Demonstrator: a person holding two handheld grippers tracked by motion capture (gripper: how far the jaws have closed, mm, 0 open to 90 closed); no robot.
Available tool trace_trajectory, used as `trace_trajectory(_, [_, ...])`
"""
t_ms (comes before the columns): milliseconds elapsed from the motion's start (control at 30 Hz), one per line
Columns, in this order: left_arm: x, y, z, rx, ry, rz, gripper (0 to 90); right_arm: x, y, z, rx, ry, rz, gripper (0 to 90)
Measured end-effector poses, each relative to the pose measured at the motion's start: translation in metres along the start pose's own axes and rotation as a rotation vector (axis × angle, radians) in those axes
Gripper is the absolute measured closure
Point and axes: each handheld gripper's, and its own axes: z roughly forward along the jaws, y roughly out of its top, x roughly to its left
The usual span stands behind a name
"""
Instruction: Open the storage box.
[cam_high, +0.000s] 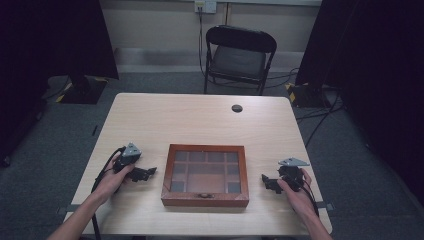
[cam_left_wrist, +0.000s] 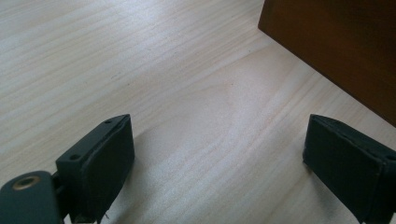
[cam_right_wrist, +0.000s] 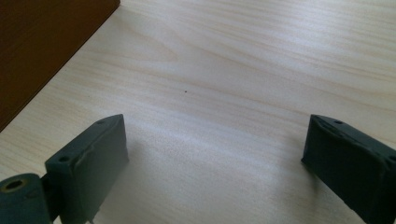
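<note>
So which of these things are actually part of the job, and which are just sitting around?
Part of the job:
- box, wooden, glass lid shut, between the two tongs
- left tongs, open, beside the box, not touching it
- right tongs, open, beside the box, not touching it

Just around:
- chair behind the table
- dark round hole near the table's far edge

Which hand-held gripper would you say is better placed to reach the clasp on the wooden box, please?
Neither clearly: the clasp sits mid-front, with left hand-held gripper and right hand-held gripper open either side of the wooden box. Left looks marginally nearer.
</note>
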Motion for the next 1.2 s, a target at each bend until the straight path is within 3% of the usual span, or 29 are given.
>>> trace_trajectory(67, [0.0,0.0,0.0,0.0,0.0,-0.001,8.4,0.0,0.0,0.0,0.006,0.002,0.0,6.2])
trace_trajectory(133, [0.0,0.0,0.0,0.0,0.0,0.0,8.4,0.0,0.002,-0.003,0.014,0.013,-0.014,15.2])
trace_trajectory(333, [0.0,0.0,0.0,0.001,0.001,0.0,8.4,0.004,0.006,-0.006,0.022,0.037,-0.036,16.7])
trace_trajectory(533, [0.0,0.0,0.0,0.0,-0.001,-0.004,8.4,0.011,0.019,-0.024,-0.05,0.107,-0.024,22.7])
trace_trajectory(667, [0.0,0.0,0.0,0.0,-0.001,-0.004,8.4,0.016,0.024,-0.031,-0.066,0.14,-0.032,25.9])
trace_trajectory(1033, [0.0,0.0,0.0,0.0,0.0,-0.004,8.4,0.041,0.043,-0.055,-0.084,0.317,-0.067,44.4])
trace_trajectory(1200, [0.0,0.0,0.0,0.0,0.0,-0.004,8.4,0.055,0.048,-0.063,-0.111,0.421,-0.086,51.1])
